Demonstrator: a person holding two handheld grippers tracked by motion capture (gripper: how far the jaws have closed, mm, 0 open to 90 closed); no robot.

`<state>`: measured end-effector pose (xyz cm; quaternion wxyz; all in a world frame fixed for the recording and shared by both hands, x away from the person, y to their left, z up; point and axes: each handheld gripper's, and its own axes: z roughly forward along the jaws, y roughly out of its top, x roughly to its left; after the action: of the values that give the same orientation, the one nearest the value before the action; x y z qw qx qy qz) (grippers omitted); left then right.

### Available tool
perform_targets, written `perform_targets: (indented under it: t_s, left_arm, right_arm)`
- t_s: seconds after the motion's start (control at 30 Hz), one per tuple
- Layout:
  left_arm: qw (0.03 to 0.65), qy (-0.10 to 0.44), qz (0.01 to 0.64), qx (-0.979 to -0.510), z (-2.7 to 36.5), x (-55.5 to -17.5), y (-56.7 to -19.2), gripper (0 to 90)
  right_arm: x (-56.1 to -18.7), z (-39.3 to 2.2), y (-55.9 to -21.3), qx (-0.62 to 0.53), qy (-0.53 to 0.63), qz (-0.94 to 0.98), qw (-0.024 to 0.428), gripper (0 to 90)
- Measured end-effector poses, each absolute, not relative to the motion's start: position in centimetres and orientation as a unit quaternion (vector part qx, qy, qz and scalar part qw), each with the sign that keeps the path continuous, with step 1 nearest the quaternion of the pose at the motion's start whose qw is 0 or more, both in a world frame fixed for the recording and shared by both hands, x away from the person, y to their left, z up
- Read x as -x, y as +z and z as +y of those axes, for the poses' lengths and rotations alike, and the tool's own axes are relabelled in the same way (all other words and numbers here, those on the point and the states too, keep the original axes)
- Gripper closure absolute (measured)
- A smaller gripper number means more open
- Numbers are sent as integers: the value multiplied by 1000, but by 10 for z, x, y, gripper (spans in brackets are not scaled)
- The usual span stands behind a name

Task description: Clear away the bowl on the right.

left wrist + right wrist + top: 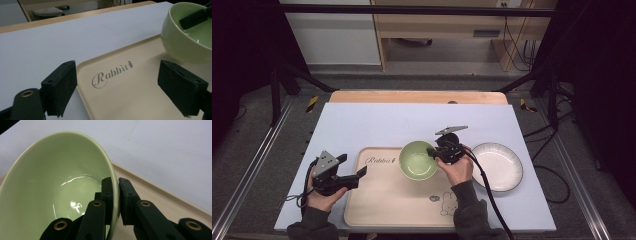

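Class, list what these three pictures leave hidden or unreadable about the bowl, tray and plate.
- Green bowl: whether it rests on the tray; high view, its own body hides the base.
- Bowl base: left gripper view, cut off by the edge.
- White plate: near rim, high view, the cable crosses it.

The right tongs (115, 195) rise from 6 o'clock and clamp the rim of a green bowl (57, 185), one pad inside the wall, the other outside. The bowl is tilted, its glossy inside facing 9 o'clock and catching bright reflections. Behind it, from 3 to 5 o'clock, runs the raised edge of a beige tray (162, 195). The pale table (160, 147) spreads from 12 to 3 o'clock.
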<state>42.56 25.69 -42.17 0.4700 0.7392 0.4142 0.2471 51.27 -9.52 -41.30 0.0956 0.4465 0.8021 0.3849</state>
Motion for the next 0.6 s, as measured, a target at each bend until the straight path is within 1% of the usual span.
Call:
perform_targets:
  t_s: [0.6]
  left_arm:
    - [470,247,414,-739,257,-426,-422,154]
  right_arm:
    - [-520,-80,-431,-451,371,808,82,834]
